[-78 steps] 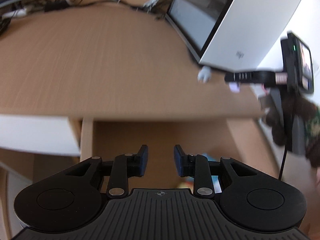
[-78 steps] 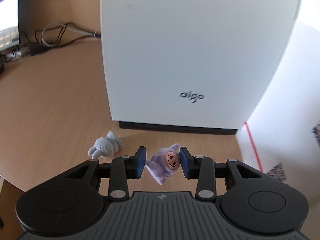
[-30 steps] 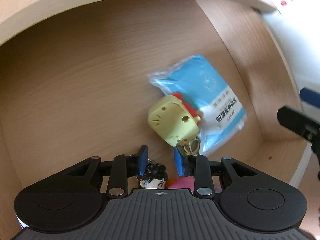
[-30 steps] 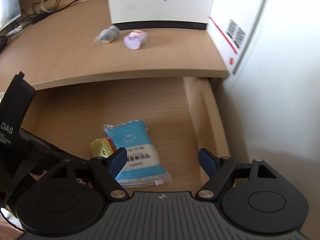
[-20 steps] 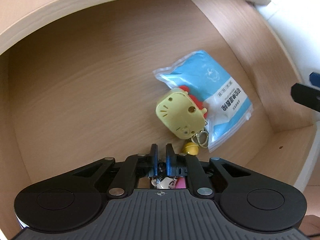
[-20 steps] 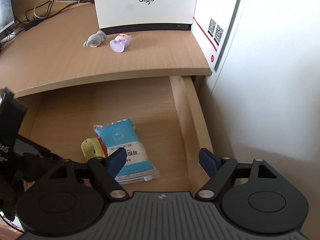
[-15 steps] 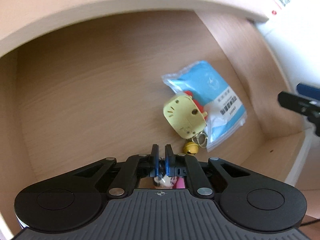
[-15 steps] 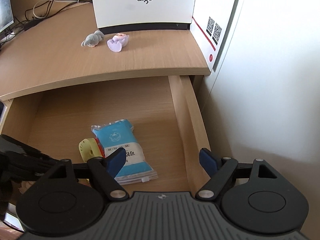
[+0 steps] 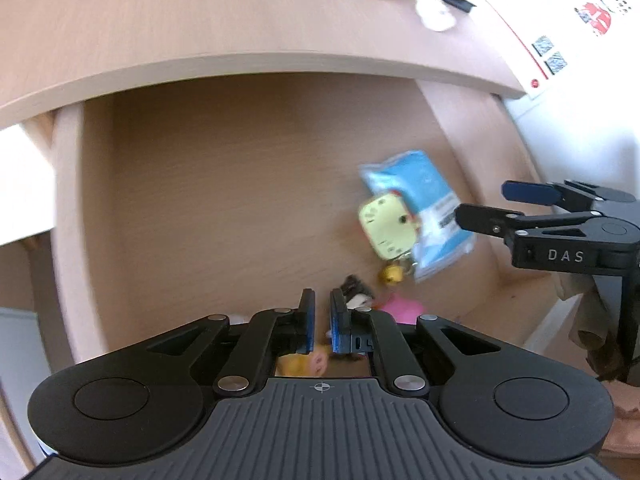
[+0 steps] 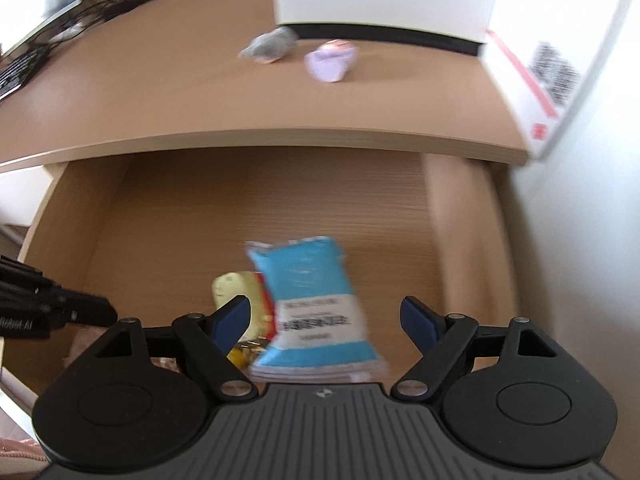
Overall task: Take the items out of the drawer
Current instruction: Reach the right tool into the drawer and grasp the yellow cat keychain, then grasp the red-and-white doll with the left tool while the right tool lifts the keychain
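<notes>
Wooden worktop (image 10: 168, 92) above open drawer (image 10: 452, 220). Left claw (image 9: 321, 316) nearly closed, contents unclear; right claw (image 10: 326, 312) spread wide over blue packet (image 10: 316, 304). Risk: slick packet slipping from a shallow pinch.

The left gripper (image 9: 321, 322) is held with its jaws nearly closed, only a narrow gap left between the blue pads (image 9: 307, 320). The right gripper (image 10: 326, 318) is held with its jaws spread wide apart.

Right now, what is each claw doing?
Left gripper: nearly shut; whether it pinches anything cannot be told.
Right gripper: wide open, holding nothing.
</notes>
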A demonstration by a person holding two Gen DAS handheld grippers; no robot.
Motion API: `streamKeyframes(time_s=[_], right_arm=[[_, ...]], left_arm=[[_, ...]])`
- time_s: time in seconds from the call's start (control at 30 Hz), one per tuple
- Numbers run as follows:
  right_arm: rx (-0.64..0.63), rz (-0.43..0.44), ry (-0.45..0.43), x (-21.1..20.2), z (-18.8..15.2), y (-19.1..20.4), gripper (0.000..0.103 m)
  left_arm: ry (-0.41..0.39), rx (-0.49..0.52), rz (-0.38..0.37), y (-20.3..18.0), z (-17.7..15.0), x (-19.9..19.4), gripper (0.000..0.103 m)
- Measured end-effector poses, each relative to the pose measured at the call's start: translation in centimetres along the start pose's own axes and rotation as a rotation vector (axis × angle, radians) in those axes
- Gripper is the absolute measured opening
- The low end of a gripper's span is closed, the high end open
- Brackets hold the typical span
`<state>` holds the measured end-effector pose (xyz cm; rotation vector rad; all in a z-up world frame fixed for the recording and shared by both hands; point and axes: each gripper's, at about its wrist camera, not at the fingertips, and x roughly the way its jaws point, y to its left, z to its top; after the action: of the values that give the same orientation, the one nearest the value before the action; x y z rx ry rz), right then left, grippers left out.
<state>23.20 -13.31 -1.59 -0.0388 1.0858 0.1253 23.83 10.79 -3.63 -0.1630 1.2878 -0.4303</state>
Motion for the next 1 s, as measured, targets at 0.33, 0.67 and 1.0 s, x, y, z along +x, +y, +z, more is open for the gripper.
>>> streamKeyframes(time_s=[0.33,0.67,1.0], right_arm=[[-0.188,0.08,0.123,5.6,1.5,6.5,0.081],[-0.319,-0.028,0.126,6.7,1.1,8.4,0.027],[-0.075,0.001,0.022,0.1,0.6,1.0,0.006]], left_arm=[[-0.038,-0.095,0.037,3.2,-1.6,-3.6,0.014],[0.075,0.061,0.073,0.9,-2.0,-1.3,0.015],[0.123,0.143,-0.001,-2.0,-1.3,0.8,0.015]])
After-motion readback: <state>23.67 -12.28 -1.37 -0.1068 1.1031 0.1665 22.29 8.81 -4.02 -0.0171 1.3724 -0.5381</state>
